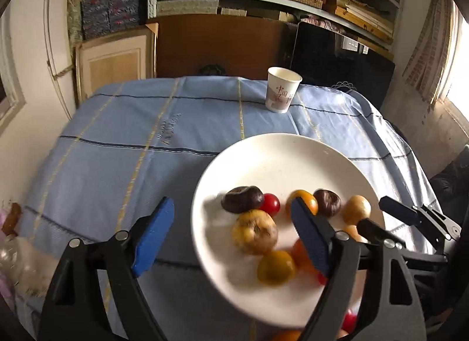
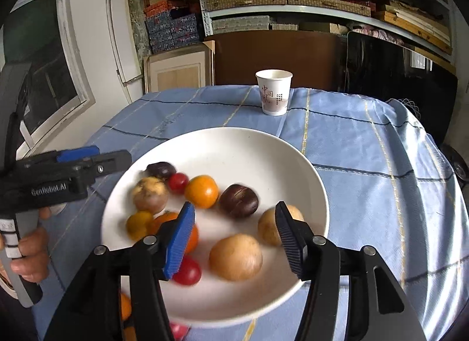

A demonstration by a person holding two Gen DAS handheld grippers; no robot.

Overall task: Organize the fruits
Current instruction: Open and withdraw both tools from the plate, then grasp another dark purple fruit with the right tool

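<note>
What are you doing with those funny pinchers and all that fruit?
A person holds a pincher tool in each hand, sorting fruit. The white plate on the blue tablecloth holds small fruits, like the orange one. The left gripper and right gripper hover open over the plate, holding nothing. A paper cup stands behind.

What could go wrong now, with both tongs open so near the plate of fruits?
1. The round fruits lie loose on the white plate; a nudge may roll the tan fruit away.
2. The right tongs might squash the cherry tomato.
3. The left tongs straddle the plate's rim and may tip it.
</note>
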